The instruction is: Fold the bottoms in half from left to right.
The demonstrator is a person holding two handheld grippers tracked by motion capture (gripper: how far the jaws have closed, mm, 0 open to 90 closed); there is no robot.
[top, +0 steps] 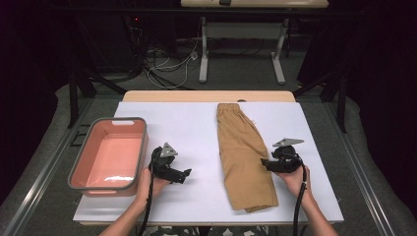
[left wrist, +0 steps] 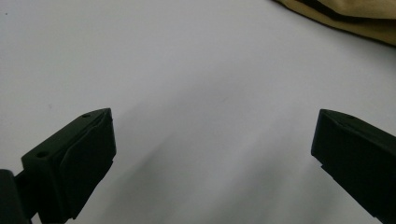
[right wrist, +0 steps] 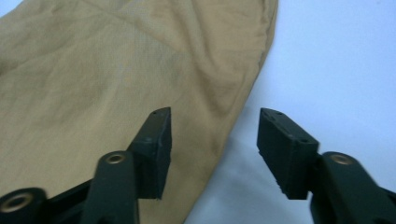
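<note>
Fingers of right gripper (right wrist: 214, 140) part astride the plain, unlabelled shorts' (right wrist: 116, 84) edge.

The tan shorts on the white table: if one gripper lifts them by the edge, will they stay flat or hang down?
The tan shorts would probably hang down limp: the thin cloth already shows soft creases. They look light, so one pinch likely lifts them. The folded layers may slide apart, since nothing visibly holds them together.
</note>
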